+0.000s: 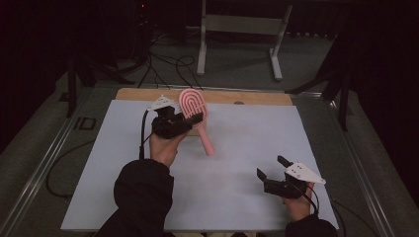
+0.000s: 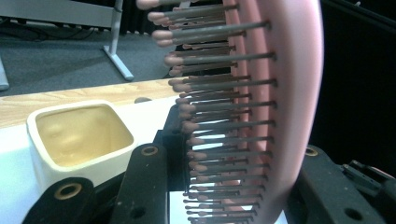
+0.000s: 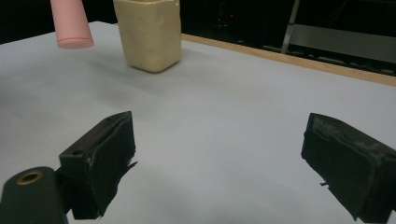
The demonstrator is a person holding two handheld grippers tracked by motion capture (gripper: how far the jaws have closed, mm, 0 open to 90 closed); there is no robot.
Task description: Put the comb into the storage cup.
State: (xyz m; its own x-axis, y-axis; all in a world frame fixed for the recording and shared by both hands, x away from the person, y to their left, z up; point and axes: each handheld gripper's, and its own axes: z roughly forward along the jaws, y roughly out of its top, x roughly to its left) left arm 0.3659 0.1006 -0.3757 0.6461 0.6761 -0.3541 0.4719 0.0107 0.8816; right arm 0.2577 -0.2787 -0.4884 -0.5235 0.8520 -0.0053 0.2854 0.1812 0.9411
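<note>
There is one pink hairbrush [image 1: 194,112], one cream square cup [image 2: 79,135], and two grippers on one white table [image 1: 237,163]. The left gripper [image 1: 190,120] pinches the hairbrush by its head and holds it raised above the far left part of the table, the handle slanting down toward the middle. The right gripper [image 1: 272,167] rests low near the right front edge, its jaws spread with nothing between them. The high view hides the cup behind the left gripper and brush; the left gripper view shows it just beyond the bristles, open mouth up, near the wooden edge [image 2: 84,95]. The right gripper view shows the cup's side and the handle tip [image 3: 71,25] hanging beside it.
</note>
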